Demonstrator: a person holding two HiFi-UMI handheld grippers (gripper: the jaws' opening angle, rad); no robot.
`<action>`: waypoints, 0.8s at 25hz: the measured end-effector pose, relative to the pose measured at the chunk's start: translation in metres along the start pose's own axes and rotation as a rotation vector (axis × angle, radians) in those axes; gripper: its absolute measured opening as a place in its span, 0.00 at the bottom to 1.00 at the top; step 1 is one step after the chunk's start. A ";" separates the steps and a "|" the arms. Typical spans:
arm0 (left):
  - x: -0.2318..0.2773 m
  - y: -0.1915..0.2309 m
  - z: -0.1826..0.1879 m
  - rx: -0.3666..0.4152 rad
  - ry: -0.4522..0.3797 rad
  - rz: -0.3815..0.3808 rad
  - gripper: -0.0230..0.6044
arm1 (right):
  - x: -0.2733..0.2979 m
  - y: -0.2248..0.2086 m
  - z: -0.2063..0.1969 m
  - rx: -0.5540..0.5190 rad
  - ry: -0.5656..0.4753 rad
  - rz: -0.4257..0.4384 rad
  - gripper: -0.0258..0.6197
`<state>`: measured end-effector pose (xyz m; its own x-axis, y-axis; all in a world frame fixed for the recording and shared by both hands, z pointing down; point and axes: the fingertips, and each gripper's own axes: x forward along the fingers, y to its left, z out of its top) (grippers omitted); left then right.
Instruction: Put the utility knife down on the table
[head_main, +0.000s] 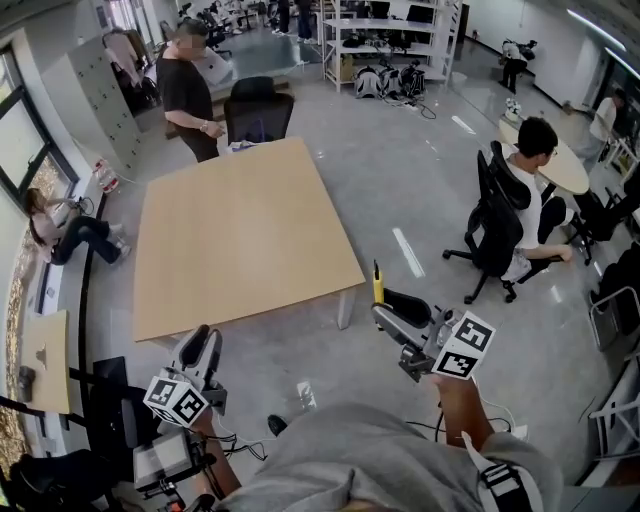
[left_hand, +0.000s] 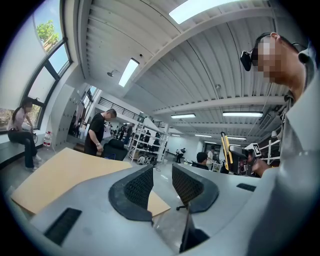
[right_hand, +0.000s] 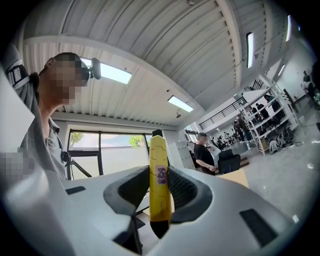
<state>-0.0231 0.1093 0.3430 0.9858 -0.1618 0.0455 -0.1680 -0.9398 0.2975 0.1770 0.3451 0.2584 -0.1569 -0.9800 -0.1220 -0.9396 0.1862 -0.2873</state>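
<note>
Yellow plastic utility knife (right_hand: 159, 185) stands upright in the right gripper (head_main: 388, 305). The pads pinch its 2 flat sides at mid-body. Its black tip pokes above the jaws and its dark tail hangs below them.

Location: over the floor (head_main: 420, 200), just off the near right corner of the table (head_main: 240, 240), not yet above the top.

Left gripper (left_hand: 162, 175) is low at near left. Its jaws are spread with nothing between them.

Handling, my read:
- Light and stiff, so no flex to manage.
- The shell looks smooth, and a long body in a narrow pinch could pivot or slide if the grip loosens early.
- The current hold on the flat sides near the middle looks right. I'd keep off the tip end, since I can't tell whether the blade is out.
- It likely tolerates a small drop, but laying it flat beats standing it up, because it would topple.

Counts:
- 1 knife
- 2 grippers
- 1 tan table within reach, top bare
- 1 small label (right_hand: 161, 175) on the knife body
</note>
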 end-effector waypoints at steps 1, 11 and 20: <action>-0.002 0.004 0.000 -0.002 -0.001 -0.003 0.22 | 0.005 0.002 -0.002 -0.001 0.003 -0.001 0.22; -0.021 0.054 0.019 -0.004 -0.008 -0.030 0.22 | 0.063 0.026 -0.014 -0.005 0.006 -0.015 0.22; -0.047 0.106 0.043 0.036 -0.008 -0.046 0.14 | 0.124 0.053 -0.023 -0.013 -0.009 -0.023 0.22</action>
<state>-0.0871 0.0041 0.3320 0.9924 -0.1203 0.0252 -0.1227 -0.9565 0.2647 0.1012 0.2322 0.2503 -0.1323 -0.9834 -0.1241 -0.9467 0.1624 -0.2781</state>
